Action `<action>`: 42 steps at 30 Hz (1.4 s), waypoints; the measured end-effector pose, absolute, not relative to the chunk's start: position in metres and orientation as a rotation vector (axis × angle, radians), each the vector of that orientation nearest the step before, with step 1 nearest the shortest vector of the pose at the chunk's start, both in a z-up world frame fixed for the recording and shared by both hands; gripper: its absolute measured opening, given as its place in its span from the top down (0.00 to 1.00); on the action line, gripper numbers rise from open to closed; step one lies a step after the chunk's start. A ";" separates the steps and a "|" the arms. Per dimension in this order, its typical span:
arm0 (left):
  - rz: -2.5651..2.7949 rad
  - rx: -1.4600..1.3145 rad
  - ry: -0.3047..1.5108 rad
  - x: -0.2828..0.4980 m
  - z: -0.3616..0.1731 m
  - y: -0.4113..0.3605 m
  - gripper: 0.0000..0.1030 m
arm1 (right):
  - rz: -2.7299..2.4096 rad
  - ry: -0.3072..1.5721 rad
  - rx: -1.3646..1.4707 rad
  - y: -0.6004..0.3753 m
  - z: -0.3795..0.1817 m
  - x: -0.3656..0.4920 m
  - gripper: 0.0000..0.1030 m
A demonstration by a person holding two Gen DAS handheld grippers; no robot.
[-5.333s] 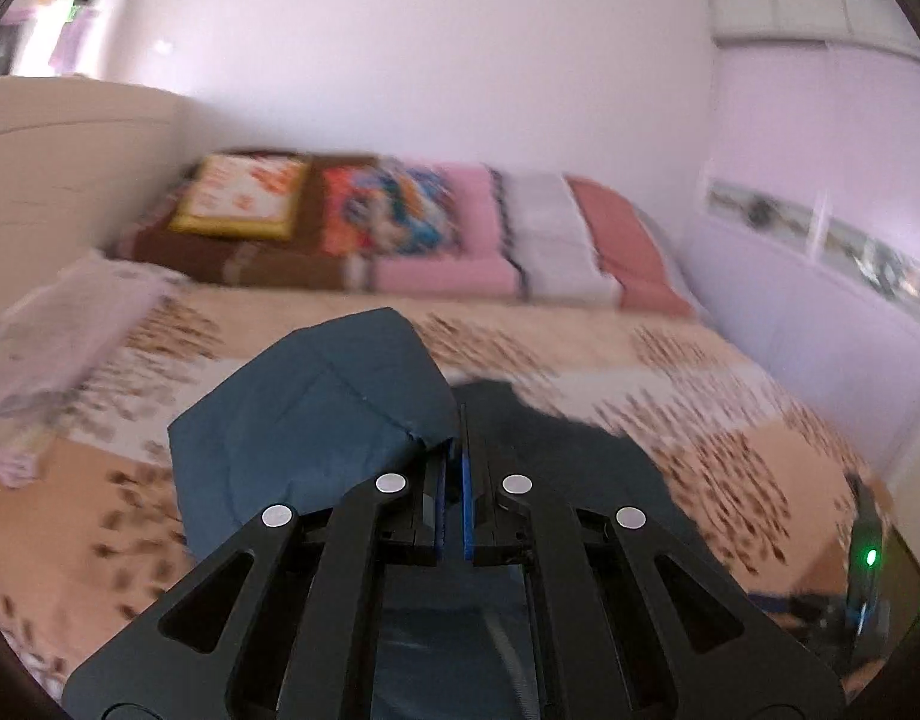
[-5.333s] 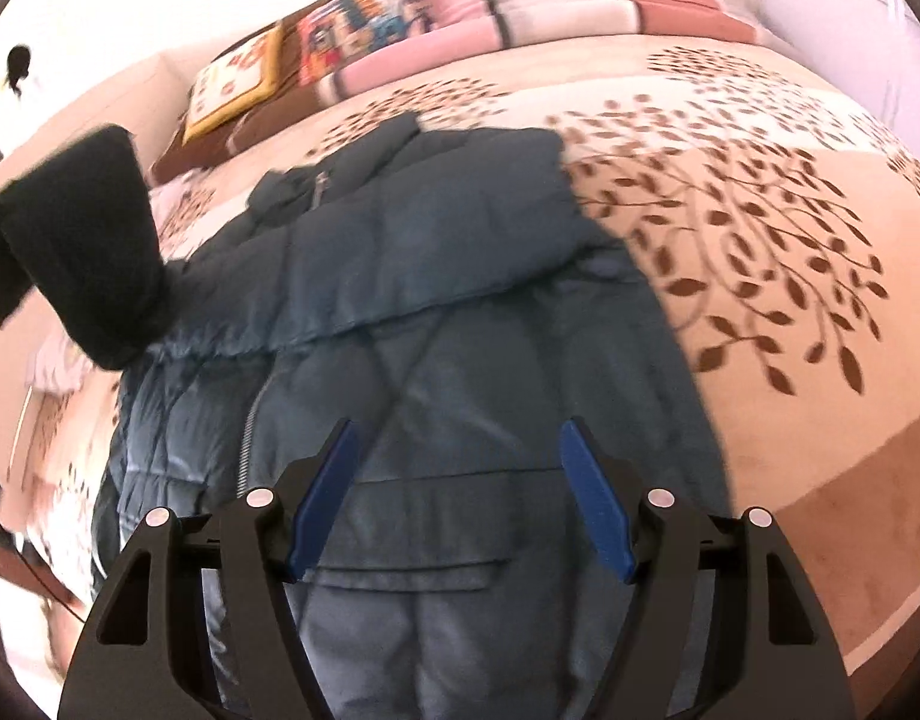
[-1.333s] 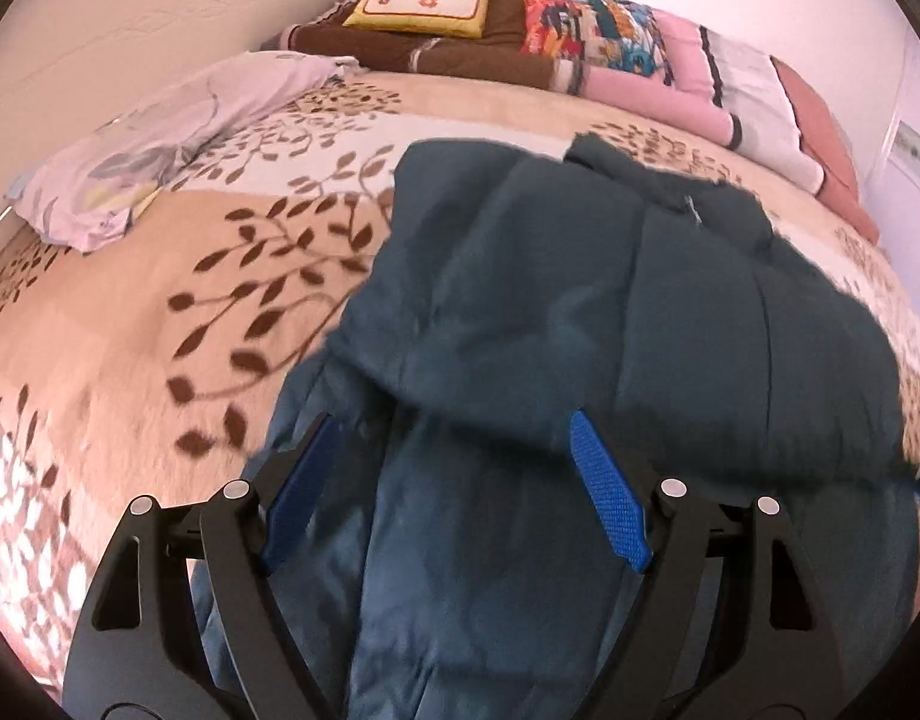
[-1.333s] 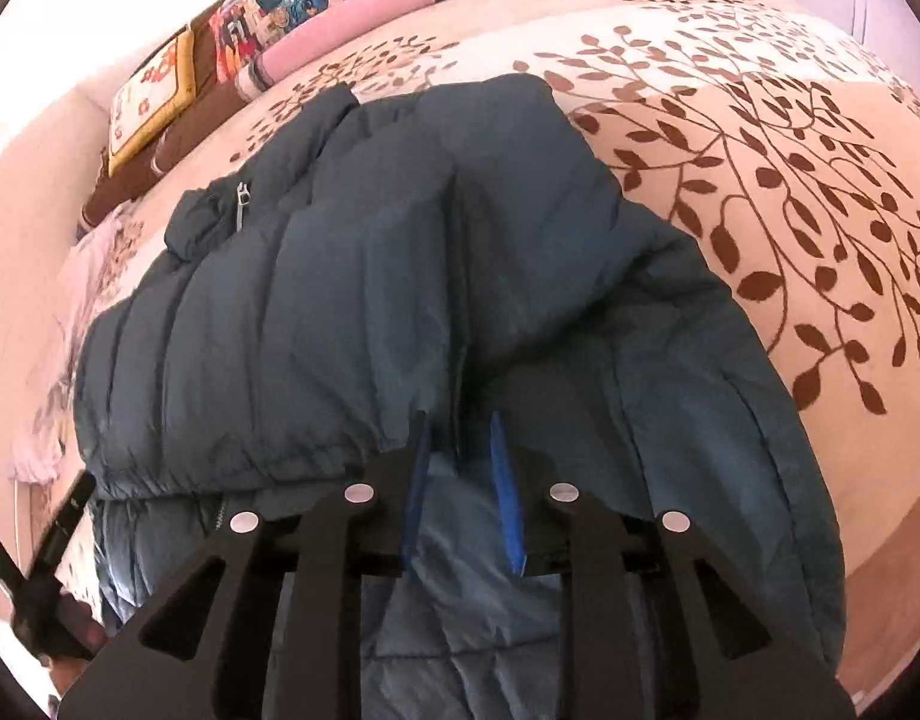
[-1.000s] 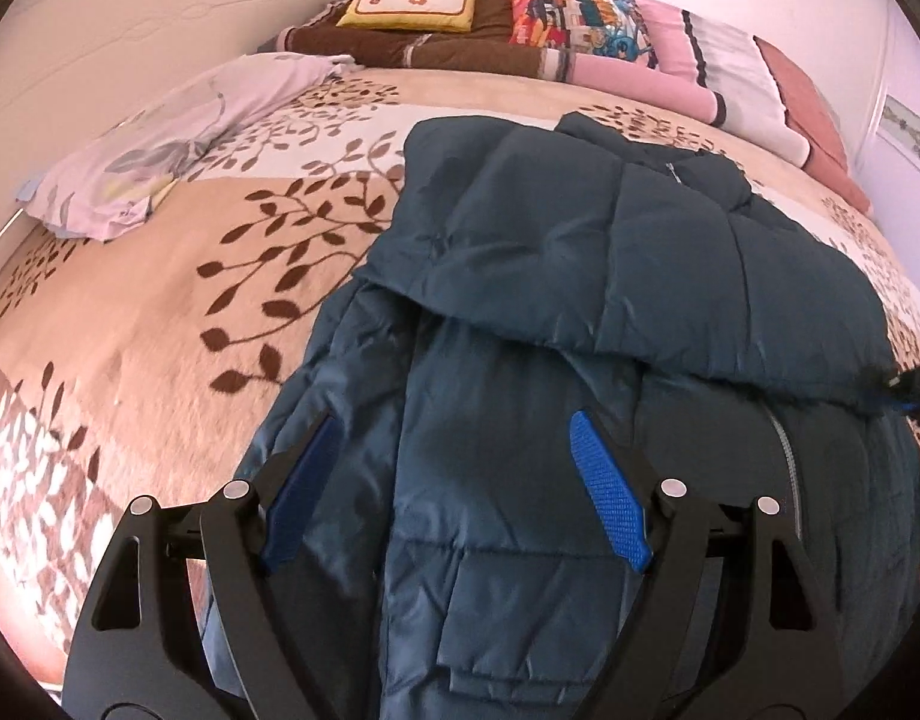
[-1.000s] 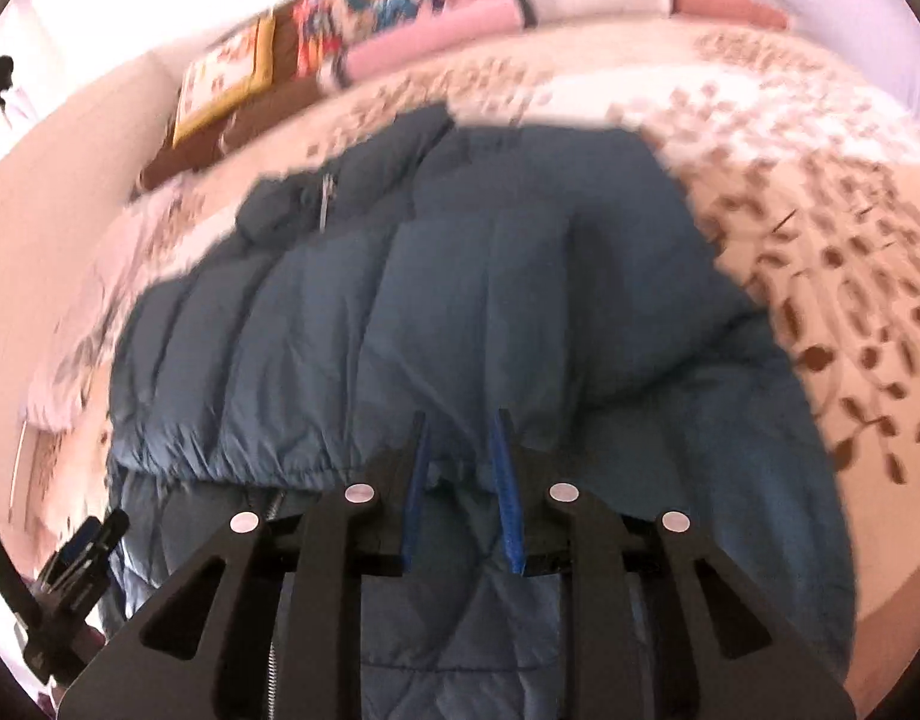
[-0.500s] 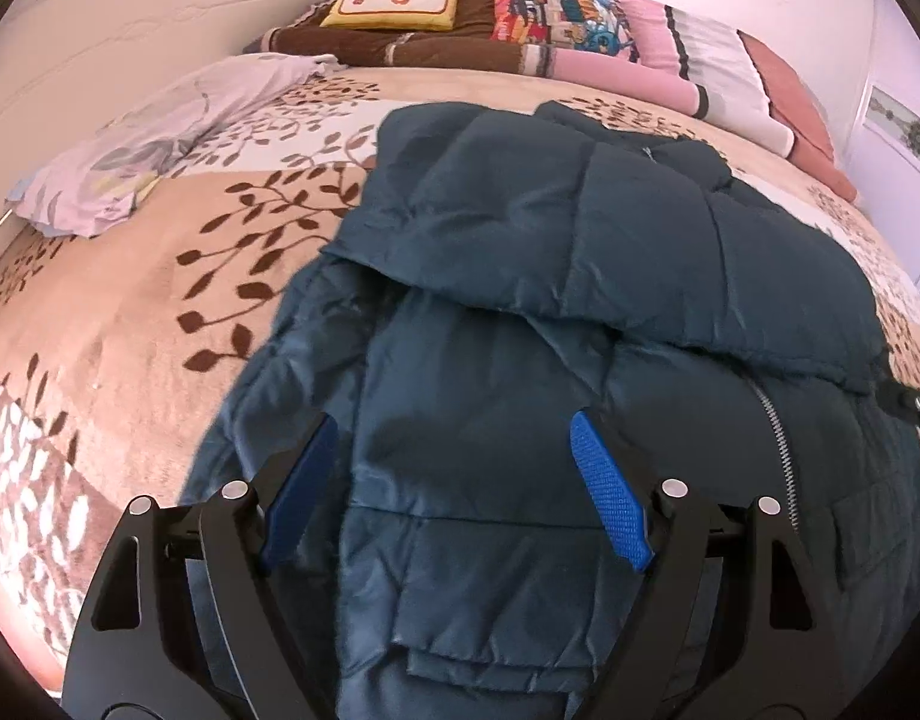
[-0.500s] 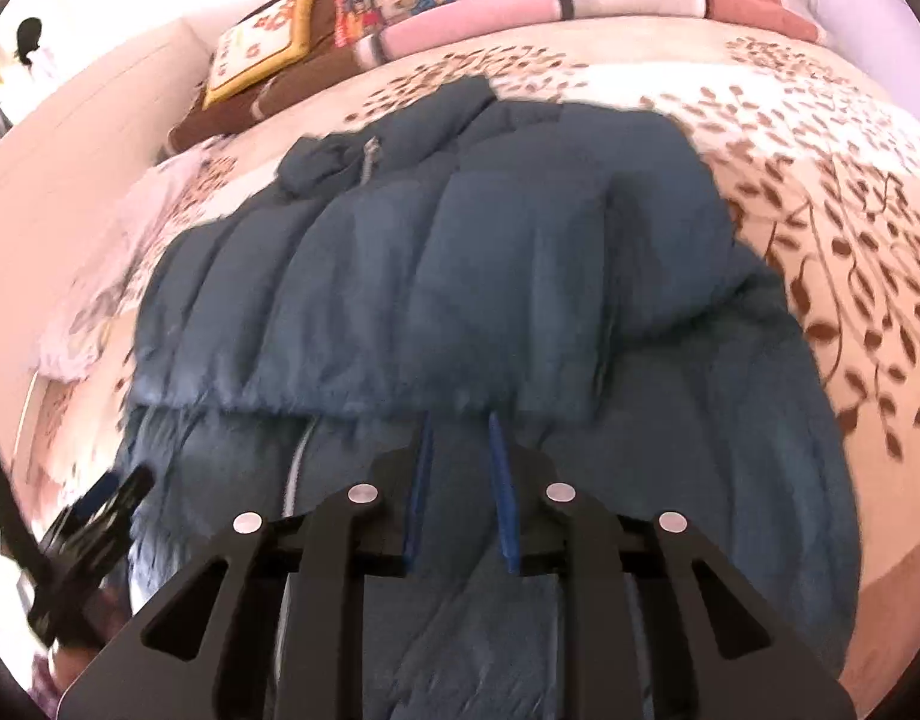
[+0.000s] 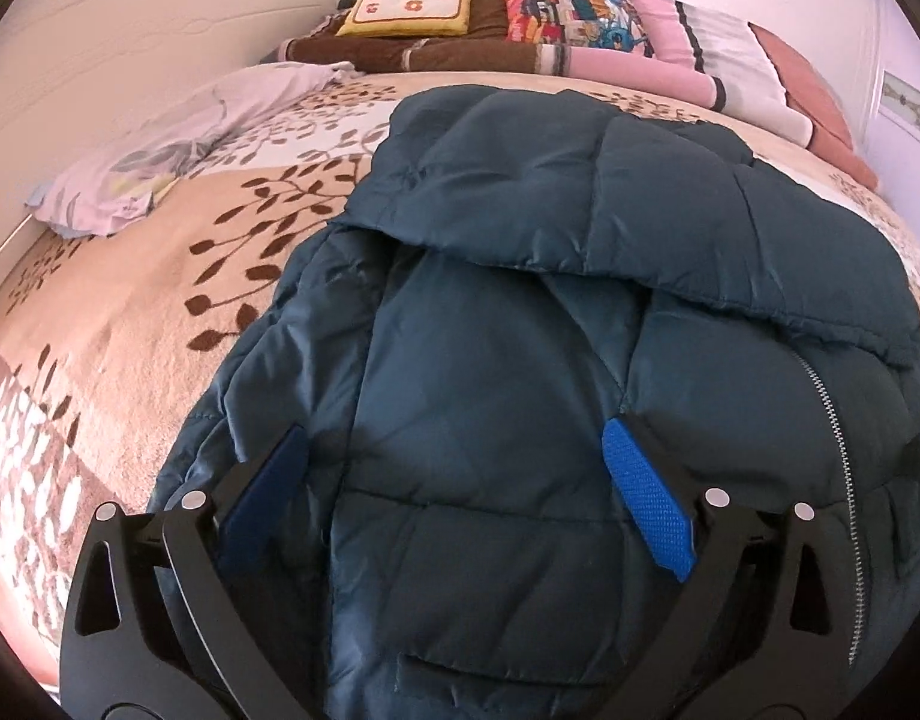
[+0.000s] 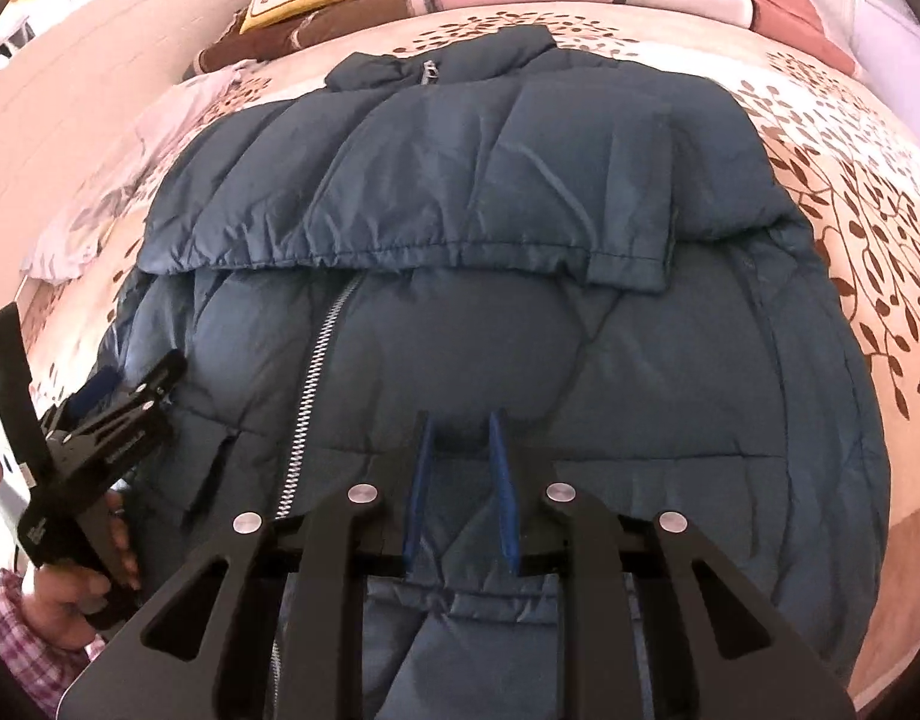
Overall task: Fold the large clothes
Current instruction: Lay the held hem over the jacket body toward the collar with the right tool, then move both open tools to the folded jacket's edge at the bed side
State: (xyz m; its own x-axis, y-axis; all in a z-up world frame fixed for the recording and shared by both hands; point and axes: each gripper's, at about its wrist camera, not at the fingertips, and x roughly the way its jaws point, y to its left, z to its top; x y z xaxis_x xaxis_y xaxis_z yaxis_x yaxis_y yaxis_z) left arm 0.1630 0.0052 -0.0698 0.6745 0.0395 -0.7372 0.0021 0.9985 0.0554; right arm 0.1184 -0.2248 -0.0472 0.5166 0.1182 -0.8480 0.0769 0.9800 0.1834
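Note:
A dark teal puffer jacket lies front up on the bed, both sleeves folded across its chest, its zipper running down the front. My left gripper hovers over the jacket's lower left side; its jaws are opening wide and nothing is between them. In the right wrist view that left gripper shows at the left edge, held by a hand in a plaid sleeve. My right gripper hangs over the jacket's lower front, its pads a narrow gap apart with nothing pinched.
The bed has a beige leaf-patterned cover. Several pillows line its far end. A pale crumpled cloth lies at the left beside a cream padded panel. Bare cover shows to the right of the jacket.
The left gripper let go of the sleeve seconds ago; its jaws have now spread wider, closer to the lower left side. The right gripper has drawn back from the sleeve cuffs to the lower front.

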 end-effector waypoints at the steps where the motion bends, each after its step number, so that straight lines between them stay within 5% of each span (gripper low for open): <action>1: 0.016 0.049 0.832 0.163 -0.068 0.006 0.05 | 0.026 1.029 0.204 -0.223 -0.047 0.118 0.78; 13: -0.014 0.019 0.794 0.133 -0.005 0.072 0.07 | 0.052 1.020 0.169 -0.219 -0.035 0.112 0.78; 26: -0.105 -0.059 0.942 0.051 -0.017 0.148 0.07 | -0.021 1.051 0.124 -0.282 -0.025 0.018 0.76; 29: -0.122 -0.077 1.005 0.034 -0.030 0.156 0.07 | -0.036 1.077 0.130 -0.299 -0.028 -0.008 0.65; 33: -0.124 -0.103 1.052 0.022 -0.046 0.160 0.07 | -0.074 1.093 0.149 -0.322 -0.033 -0.046 0.35; 42: -0.148 -0.115 1.094 0.017 -0.063 0.150 0.13 | -0.136 1.140 0.229 -0.358 -0.059 -0.087 0.33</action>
